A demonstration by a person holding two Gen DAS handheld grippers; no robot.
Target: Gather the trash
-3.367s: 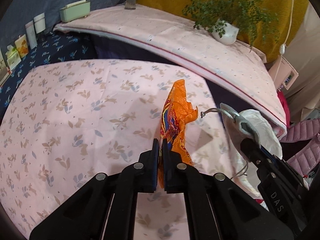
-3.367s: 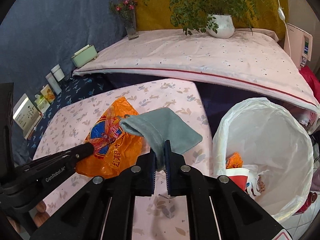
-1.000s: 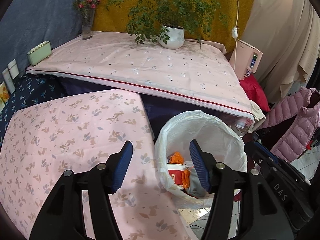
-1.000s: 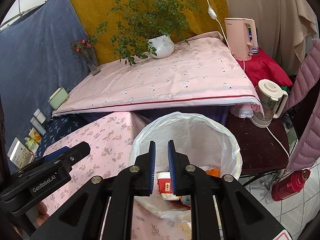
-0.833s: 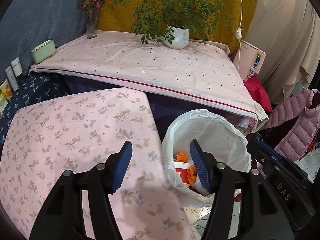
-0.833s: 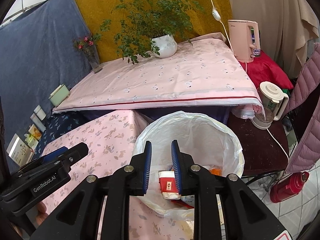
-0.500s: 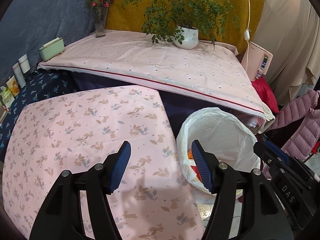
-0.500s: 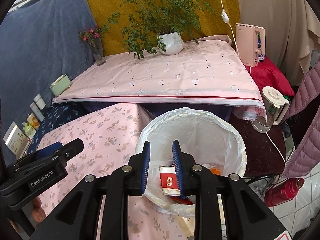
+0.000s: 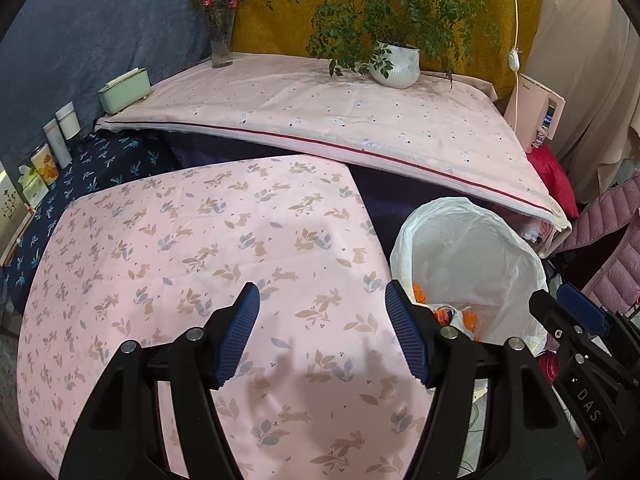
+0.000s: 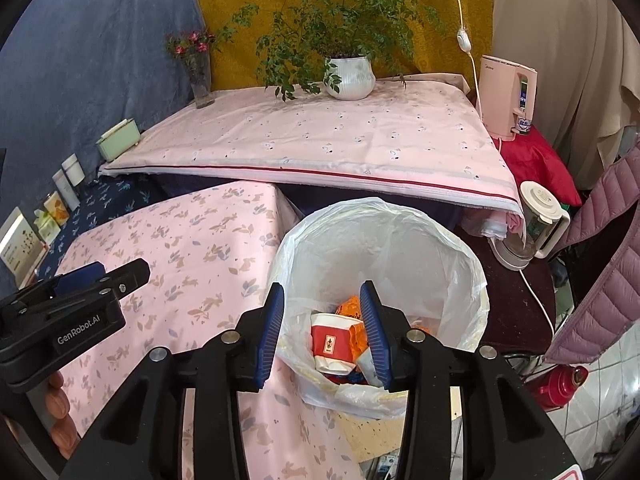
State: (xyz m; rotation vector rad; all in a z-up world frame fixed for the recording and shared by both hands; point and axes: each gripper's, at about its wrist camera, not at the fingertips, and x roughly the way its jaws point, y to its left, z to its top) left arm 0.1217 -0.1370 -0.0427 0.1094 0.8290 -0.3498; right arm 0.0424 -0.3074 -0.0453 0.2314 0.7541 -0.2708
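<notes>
A bin lined with a white plastic bag [image 10: 452,264] [image 9: 472,240] stands at the right edge of the low table. Inside it lie a red and white paper cup [image 10: 332,340] and crumpled orange wrappers [image 10: 350,306] [image 9: 422,294]. My right gripper [image 10: 322,330] hangs over the bin's near rim, its jaws opening with nothing between them. My left gripper [image 9: 322,336] hovers over the pink rabbit-print tablecloth [image 9: 180,248] left of the bin, jaws opening wide and empty. Each gripper also shows at the edge of the other's view.
A raised table with a pink cloth [image 10: 340,140] carries a potted plant [image 10: 348,72], a flower vase [image 10: 200,88] and a green box [image 10: 118,138]. A pink water dispenser [image 10: 506,96], a kettle [image 10: 536,224], a red flask [image 10: 560,384] and a padded jacket [image 10: 608,260] crowd the right side.
Earlier the left gripper held an orange wrapper and the right a grey cloth; both are let go. Over the last second both grippers drifted left along the table and their jaws widened.
</notes>
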